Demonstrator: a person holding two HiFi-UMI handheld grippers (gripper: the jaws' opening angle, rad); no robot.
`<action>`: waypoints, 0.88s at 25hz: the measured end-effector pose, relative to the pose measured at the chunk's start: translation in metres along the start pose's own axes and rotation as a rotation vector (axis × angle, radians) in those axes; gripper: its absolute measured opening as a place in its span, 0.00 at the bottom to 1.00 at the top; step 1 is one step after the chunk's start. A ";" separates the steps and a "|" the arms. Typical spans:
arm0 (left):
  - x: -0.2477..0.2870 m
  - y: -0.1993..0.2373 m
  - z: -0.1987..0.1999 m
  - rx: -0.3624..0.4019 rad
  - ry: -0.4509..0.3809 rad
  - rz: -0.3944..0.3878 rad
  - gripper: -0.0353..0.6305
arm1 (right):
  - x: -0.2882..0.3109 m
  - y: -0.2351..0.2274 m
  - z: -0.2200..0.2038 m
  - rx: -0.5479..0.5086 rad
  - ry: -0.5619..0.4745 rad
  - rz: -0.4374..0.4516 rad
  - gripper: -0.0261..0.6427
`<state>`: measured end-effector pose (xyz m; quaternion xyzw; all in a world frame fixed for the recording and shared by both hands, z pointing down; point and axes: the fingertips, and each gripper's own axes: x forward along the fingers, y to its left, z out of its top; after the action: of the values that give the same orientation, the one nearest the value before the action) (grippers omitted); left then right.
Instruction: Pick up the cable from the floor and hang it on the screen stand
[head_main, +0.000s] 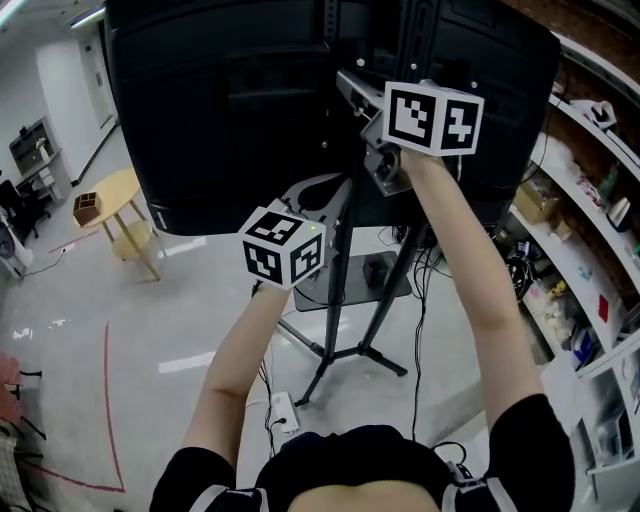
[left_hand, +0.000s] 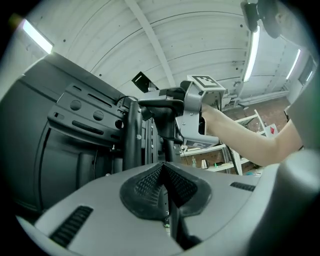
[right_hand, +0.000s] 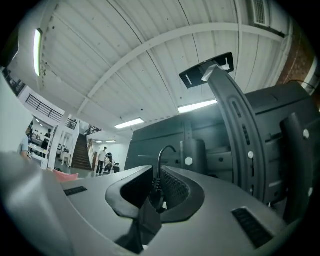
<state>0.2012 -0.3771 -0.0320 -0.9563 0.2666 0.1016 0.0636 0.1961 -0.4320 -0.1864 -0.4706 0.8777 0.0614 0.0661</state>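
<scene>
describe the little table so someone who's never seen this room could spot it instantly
In the head view, start at the big black screen and look left across the pale floor. The small table stands there alone, a brown box on its edge. It is the only yellow furniture: round top, lower shelf.

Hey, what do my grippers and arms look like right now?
The left gripper and right gripper are grey with black ribbed pads; each carries a white cube with black square markers. Black short sleeves, forearms bare.
</scene>
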 end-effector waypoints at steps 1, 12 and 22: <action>-0.004 -0.004 -0.004 -0.005 0.005 0.003 0.06 | -0.001 0.001 -0.010 0.017 0.007 0.000 0.14; -0.046 -0.008 -0.035 -0.047 0.061 0.065 0.06 | 0.001 0.001 -0.083 0.116 0.032 -0.027 0.14; -0.052 -0.013 -0.052 -0.066 0.071 0.048 0.06 | -0.013 0.013 -0.094 0.138 -0.039 -0.050 0.21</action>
<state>0.1731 -0.3491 0.0308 -0.9543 0.2878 0.0776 0.0201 0.1864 -0.4302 -0.0908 -0.4855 0.8663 0.0082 0.1171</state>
